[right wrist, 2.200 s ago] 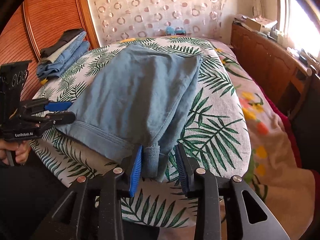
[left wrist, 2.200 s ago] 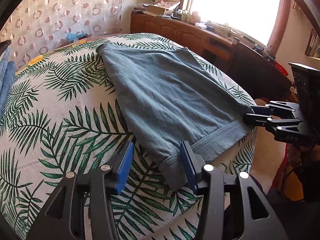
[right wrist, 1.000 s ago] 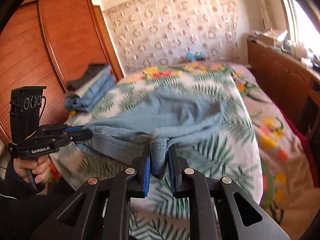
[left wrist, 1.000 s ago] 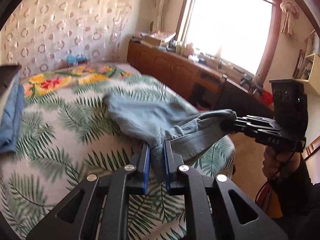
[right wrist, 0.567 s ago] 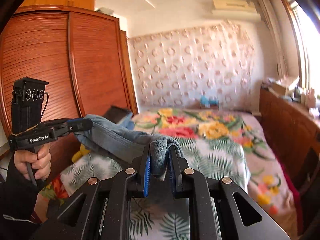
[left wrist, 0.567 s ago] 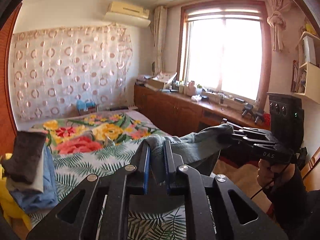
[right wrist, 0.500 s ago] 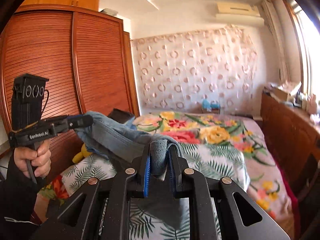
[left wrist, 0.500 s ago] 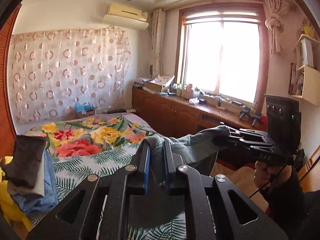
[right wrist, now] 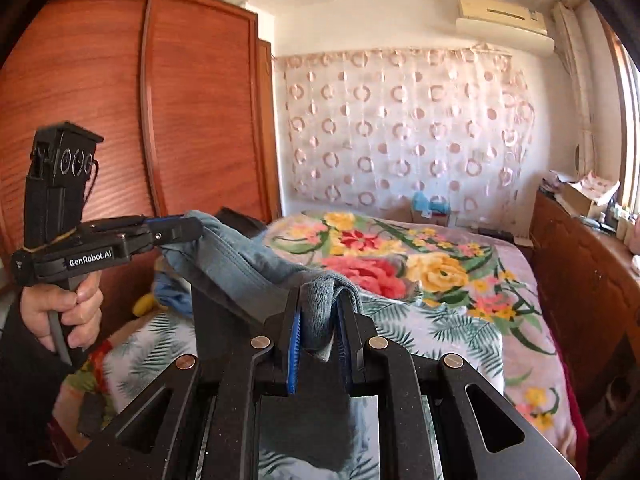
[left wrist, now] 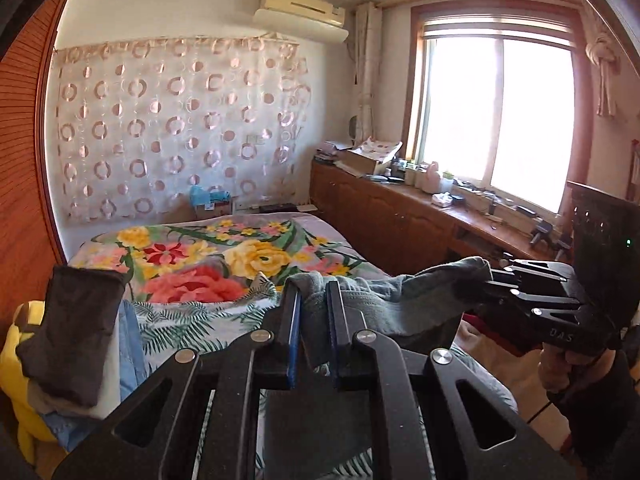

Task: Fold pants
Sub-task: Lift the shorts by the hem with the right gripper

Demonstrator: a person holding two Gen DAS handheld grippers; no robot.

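The pants (left wrist: 384, 300) hang in the air above the bed (left wrist: 240, 256), stretched between the two grippers, with a grey-blue hemmed edge running from one to the other and the rest of the cloth dropping below out of sight behind the gripper bodies. The left gripper (left wrist: 313, 328) is closed down on a bunched corner of the pants, its blue pads (left wrist: 295, 336) pressed against the cloth on both sides. The right gripper (right wrist: 318, 332) is likewise clamped on the other corner, a thick fold of the pants standing up between its fingers. In the left wrist view the right gripper (left wrist: 496, 280) shows at the far end of the cloth, off the bed's window side; in the right wrist view the left gripper (right wrist: 188, 230) shows at the wardrobe side of the bed, held by a hand (right wrist: 60, 308) on its handle. The bed below the pants carries a palm-leaf cover near the foot and a bright flowered blanket (right wrist: 400, 256) toward the head. A stack of folded clothes (left wrist: 76, 332) sits on the bed's wardrobe side, topped by a dark piece. A tall wooden wardrobe (right wrist: 180, 120) stands beside the bed, a circle-patterned curtain (left wrist: 176, 128) hangs behind its head, and a long wooden cabinet (left wrist: 392, 220) runs along the other side of the bed under a bright window (left wrist: 496, 120).
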